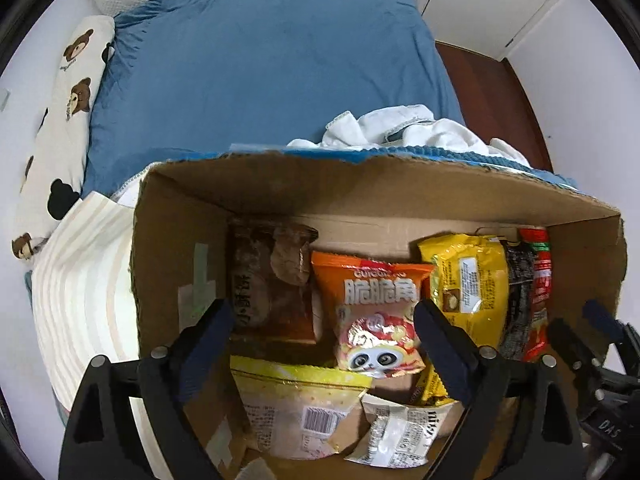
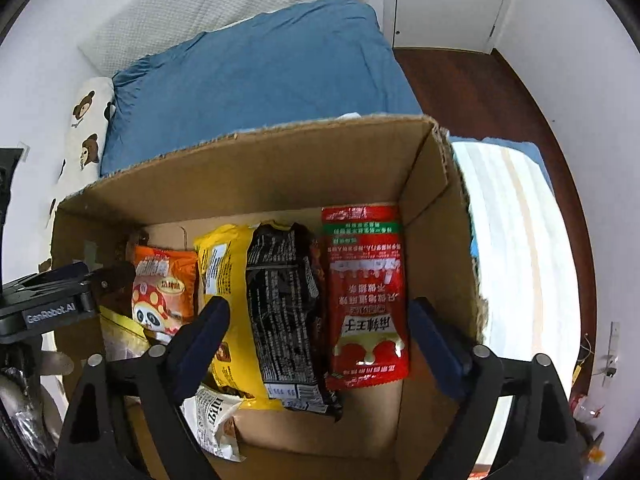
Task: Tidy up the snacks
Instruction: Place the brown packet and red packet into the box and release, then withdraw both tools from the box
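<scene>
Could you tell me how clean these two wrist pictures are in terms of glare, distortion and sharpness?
Left wrist view: strong fisheye bending of the cardboard box rim, foil glare on the orange panda packet, print still sharp. Right wrist view: the striped cloth beside the box is blown out to near white, the red packet reads clearly, and dark vignetting fills the corners.

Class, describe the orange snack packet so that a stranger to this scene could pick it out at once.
Find the cardboard box on the blue bed. Inside, the orange packet lies between a brown biscuit pack and a yellow bag. It alone shows a cartoon panda.
</scene>
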